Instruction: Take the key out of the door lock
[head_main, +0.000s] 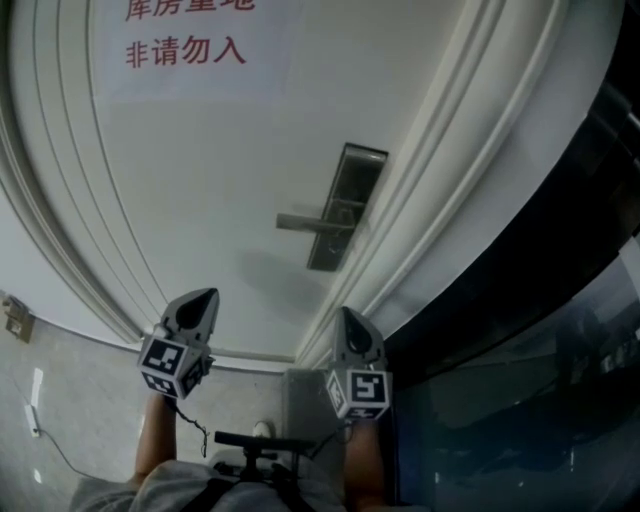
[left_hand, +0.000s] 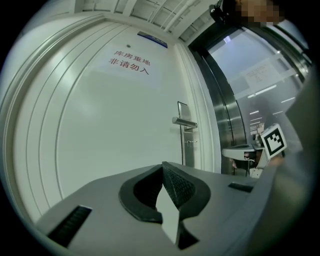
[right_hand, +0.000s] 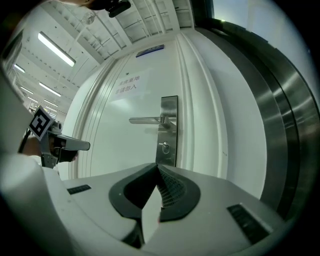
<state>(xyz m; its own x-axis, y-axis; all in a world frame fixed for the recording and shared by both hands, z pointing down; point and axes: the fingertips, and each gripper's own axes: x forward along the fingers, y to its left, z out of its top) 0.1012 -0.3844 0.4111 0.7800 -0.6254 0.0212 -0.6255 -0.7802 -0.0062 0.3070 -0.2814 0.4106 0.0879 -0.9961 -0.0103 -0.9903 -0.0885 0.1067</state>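
White door (head_main: 200, 180) with red lettering fills the background, its steel lock plate (right_hand: 169, 130) well apart from both tools. The left gripper (left_hand: 162, 164) and right gripper (right_hand: 157, 165) have their fingers pressed together, holding nothing. Below the lever handle (right_hand: 147, 120), the key (right_hand: 164, 146) sits in the lock. It is likely small, stiff, light and slick, so pinch its flat head and pull straight out.

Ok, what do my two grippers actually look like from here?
Both are grey shells tapering to a point: left gripper, right gripper. Each carries a white cube with black square markers. The pads are dark and textured. A thin dark cable hangs under the left one. No sleeves show.
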